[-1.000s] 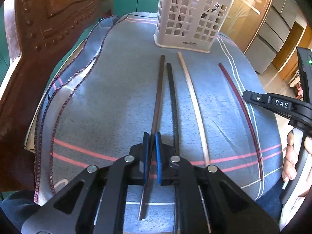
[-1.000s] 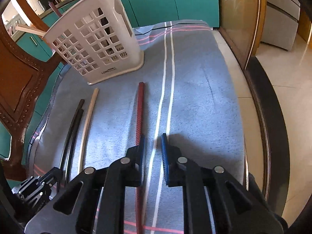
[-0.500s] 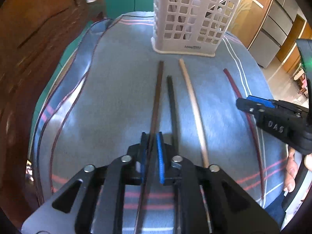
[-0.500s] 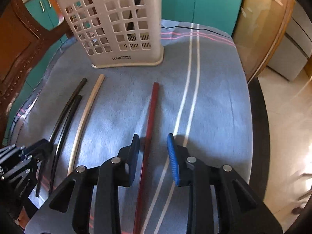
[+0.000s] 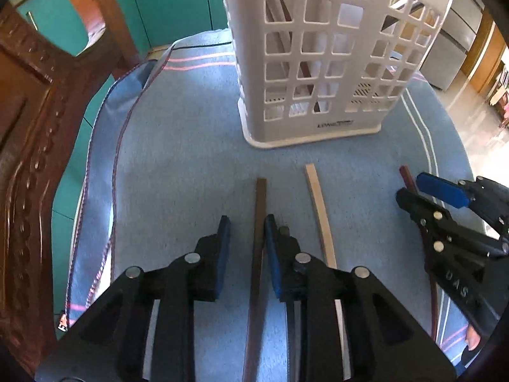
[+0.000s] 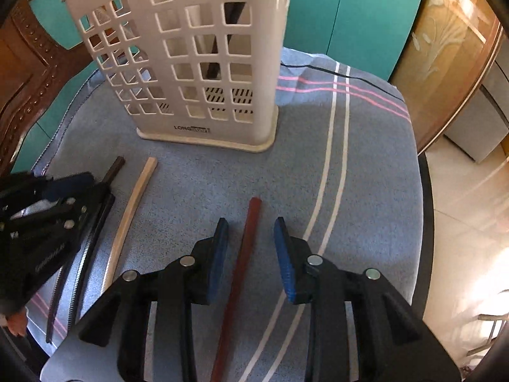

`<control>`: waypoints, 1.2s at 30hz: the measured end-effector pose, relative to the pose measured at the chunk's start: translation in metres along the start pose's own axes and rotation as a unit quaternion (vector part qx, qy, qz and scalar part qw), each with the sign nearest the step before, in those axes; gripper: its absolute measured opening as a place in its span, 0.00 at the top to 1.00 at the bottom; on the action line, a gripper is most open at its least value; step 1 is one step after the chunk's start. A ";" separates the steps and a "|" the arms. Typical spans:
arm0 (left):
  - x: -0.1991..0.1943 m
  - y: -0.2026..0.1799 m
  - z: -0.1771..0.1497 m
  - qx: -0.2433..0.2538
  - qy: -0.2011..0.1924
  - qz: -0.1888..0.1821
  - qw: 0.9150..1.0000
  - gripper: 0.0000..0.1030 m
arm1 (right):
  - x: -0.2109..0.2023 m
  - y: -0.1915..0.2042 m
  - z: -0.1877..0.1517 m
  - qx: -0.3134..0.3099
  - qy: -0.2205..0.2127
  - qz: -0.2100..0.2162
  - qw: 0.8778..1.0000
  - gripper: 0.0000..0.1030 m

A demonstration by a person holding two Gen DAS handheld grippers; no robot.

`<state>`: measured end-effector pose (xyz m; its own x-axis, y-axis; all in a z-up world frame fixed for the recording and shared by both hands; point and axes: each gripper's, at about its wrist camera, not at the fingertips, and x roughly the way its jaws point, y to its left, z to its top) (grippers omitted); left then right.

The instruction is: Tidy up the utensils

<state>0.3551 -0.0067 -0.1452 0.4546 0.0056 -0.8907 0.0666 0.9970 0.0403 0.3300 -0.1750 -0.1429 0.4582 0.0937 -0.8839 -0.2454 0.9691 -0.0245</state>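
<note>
The black chopstick [image 5: 284, 229] lies mostly hidden beneath the left hand-held gripper [image 5: 246, 242].

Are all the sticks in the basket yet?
Not yet. Some sticks already stand in the basket. Each open tool has one between its pads, ungripped: left tool over the brown stick, right tool over the red stick. The pale stick and black stick wait on the cloth.
</note>
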 end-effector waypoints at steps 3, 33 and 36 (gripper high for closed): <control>0.000 -0.003 0.001 0.004 -0.001 0.012 1.000 0.75 | 0.001 -0.001 0.002 -0.001 -0.001 -0.001 1.000 0.69; -0.012 -0.025 -0.009 0.038 -0.027 0.060 0.997 0.75 | -0.002 0.006 -0.005 0.007 -0.018 -0.013 1.000 0.69; -0.014 -0.021 -0.008 0.025 -0.023 0.036 0.999 0.83 | -0.003 0.007 -0.005 0.010 -0.018 -0.001 1.000 0.79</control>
<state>0.3400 -0.0271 -0.1376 0.4993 0.0718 -0.8634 0.0757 0.9891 0.1260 0.3222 -0.1694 -0.1430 0.4885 0.0993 -0.8669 -0.2270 0.9738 -0.0164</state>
